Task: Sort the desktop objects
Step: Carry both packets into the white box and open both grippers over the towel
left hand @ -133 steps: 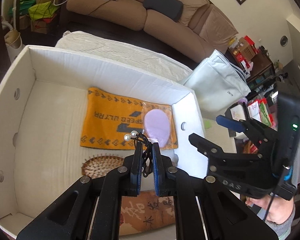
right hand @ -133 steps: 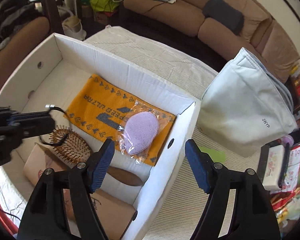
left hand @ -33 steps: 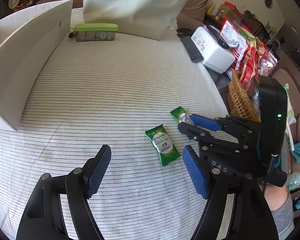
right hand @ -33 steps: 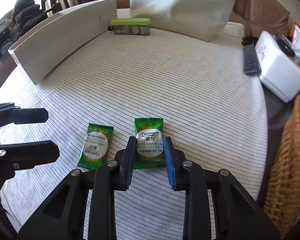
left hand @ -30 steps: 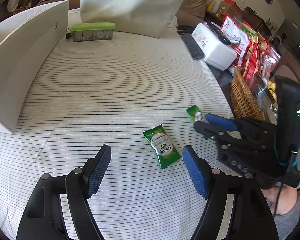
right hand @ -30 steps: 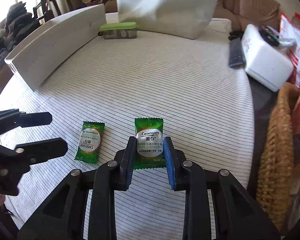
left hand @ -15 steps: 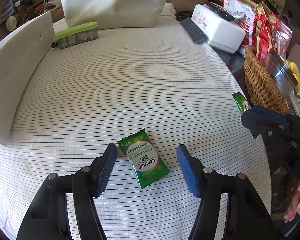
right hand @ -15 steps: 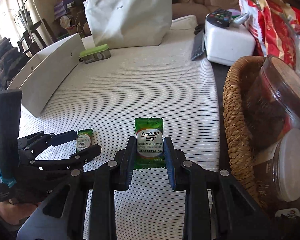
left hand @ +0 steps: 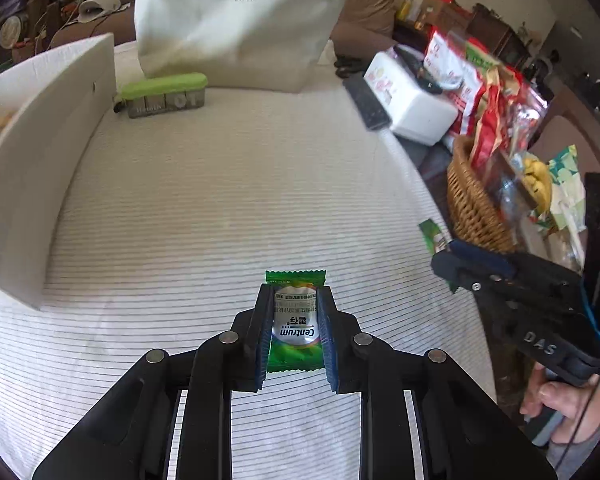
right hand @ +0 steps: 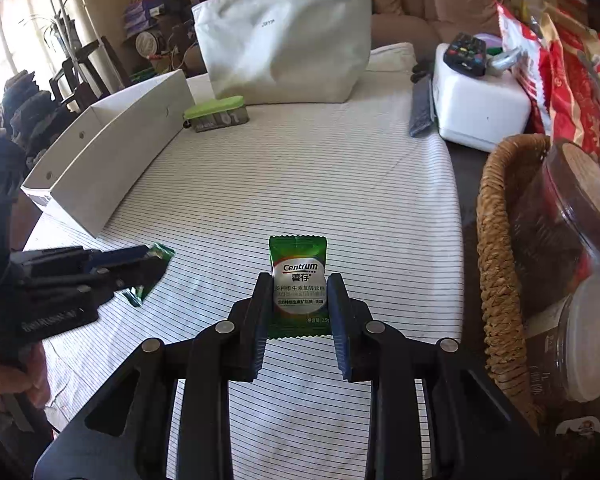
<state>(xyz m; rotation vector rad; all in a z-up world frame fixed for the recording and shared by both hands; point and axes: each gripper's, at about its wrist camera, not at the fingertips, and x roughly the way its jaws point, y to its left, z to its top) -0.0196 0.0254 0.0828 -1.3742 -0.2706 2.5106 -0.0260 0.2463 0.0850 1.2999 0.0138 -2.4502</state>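
Altogether two green sachets [left hand: 296,322] [right hand: 299,286], each gripped.

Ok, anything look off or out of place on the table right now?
Nothing stands out. Each claw is shut on a green Centrum sachet: left claw, right claw. The striped tablecloth shows no spills, and the white box sits undisturbed.

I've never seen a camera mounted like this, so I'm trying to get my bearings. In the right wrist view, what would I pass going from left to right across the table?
White cardboard box → green-lidded pill case → green sachet held in the right gripper → dark remote lying flat → white box → wicker basket.
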